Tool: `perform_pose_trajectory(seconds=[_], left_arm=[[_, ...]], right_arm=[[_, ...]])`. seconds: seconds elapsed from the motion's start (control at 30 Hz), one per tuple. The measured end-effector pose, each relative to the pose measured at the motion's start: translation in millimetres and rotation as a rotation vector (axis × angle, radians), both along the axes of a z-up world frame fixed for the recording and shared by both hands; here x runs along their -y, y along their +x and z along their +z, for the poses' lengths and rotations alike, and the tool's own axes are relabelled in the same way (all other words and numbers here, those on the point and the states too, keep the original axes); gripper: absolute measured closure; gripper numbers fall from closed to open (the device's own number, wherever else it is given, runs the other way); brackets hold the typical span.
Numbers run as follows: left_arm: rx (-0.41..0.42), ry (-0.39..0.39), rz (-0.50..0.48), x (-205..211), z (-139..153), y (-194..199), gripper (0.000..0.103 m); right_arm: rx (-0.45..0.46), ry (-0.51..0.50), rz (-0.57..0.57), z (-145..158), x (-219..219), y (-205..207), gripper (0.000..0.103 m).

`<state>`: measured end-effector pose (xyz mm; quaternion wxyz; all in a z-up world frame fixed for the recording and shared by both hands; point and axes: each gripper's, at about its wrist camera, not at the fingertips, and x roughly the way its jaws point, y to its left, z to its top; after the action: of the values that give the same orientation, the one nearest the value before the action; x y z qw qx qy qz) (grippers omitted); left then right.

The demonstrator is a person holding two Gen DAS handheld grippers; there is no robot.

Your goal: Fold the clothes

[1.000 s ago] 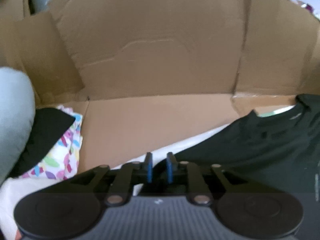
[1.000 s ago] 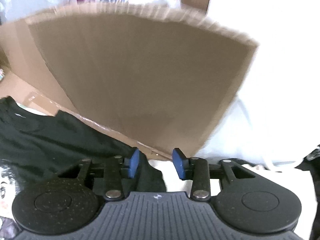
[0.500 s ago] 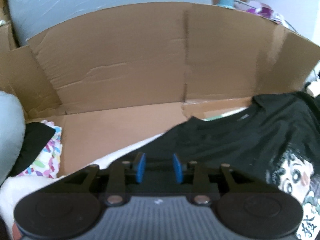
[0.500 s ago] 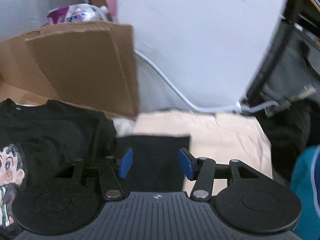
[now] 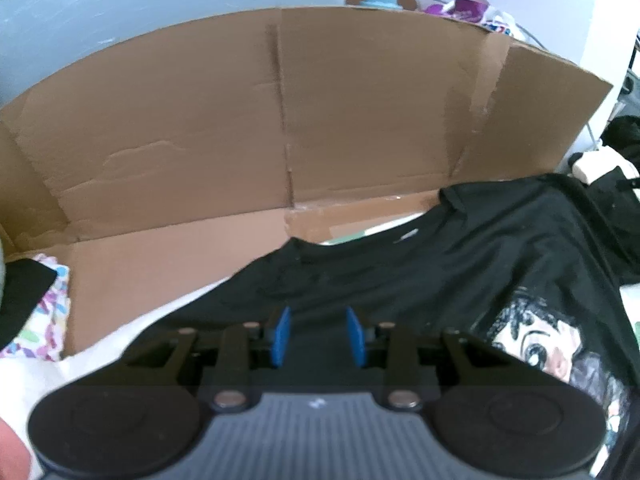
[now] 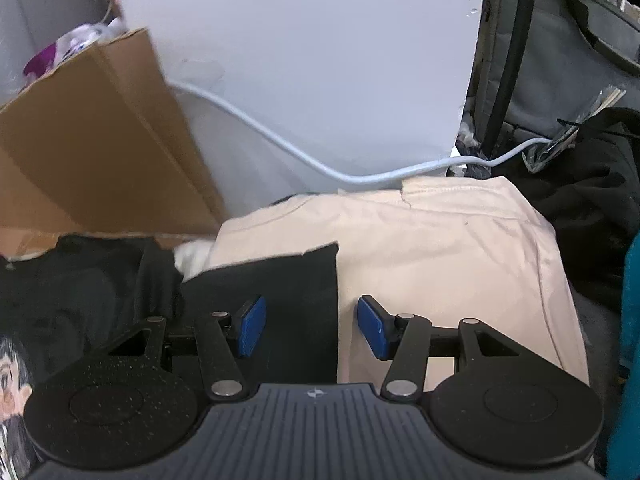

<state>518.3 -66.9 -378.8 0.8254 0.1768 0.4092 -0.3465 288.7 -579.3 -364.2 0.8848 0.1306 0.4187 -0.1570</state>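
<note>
Left wrist view: left gripper (image 5: 318, 334) sitting at the bottom centre of the frame, its 2 blue pads parted, jaws open with nothing pinched between them. Hovering over the black T-shirt (image 5: 460, 256), which is spreading from the centre across the right half of the frame, collar toward the upper middle, cartoon face print (image 5: 548, 344) showing at the lower right. Standing behind it, filling the upper half of the frame, a brown cardboard wall (image 5: 280, 120). Lying at the far left edge, a patterned cloth (image 5: 44, 328) with coloured specks, partly under something dark. Showing beneath the shirt at the lower left, a white sheet (image 5: 100, 344).

Right wrist view: right gripper (image 6: 310, 326) at the bottom centre, 2 blue pads standing well apart, jaws open and gripping nothing. Lying below and between them, a black sleeve (image 6: 288, 292) of the same shirt, its straight edge resting on a folded cream garment (image 6: 440, 252) that is occupying the centre right. Running along the white wall in the upper middle, a white cable (image 6: 280, 144). Leaning at the upper left, the cardboard (image 6: 100, 152). Crowding the right edge, a grey bag (image 6: 560, 40) and dark clothing.
</note>
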Motion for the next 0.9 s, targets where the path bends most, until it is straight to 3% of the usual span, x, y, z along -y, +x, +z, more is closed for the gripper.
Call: perform_pose_trajectory(seconds=[0.1, 0.13, 0.17, 0.23, 0.6, 0.9], left_arm=[[-0.003, 0.013, -0.010, 3, -7, -3, 0.069], [-0.005, 0.016, -0.010, 3, -9, -4, 0.069], [-0.007, 0.020, -0.010, 3, -10, -4, 0.069], [-0.010, 0.025, -0.009, 3, -13, -5, 0.069], [-0.020, 0.054, -0.012, 2, -26, -3, 0.069], [-0.031, 0.072, -0.017, -3, -35, -5, 0.069]], right_arm=[[0.007, -0.012, 0.009, -1, 1, 6, 0.053], [0.002, -0.030, 0.013, 0, 0, 7, 0.065], [-0.003, -0.048, 0.017, 1, -1, 8, 0.085], [0.008, -0.038, 0.035, 5, 2, 5, 0.102], [0.078, -0.091, -0.012, 46, 25, -17, 0.102], [0.020, -0.117, -0.120, 38, 45, -18, 0.102]])
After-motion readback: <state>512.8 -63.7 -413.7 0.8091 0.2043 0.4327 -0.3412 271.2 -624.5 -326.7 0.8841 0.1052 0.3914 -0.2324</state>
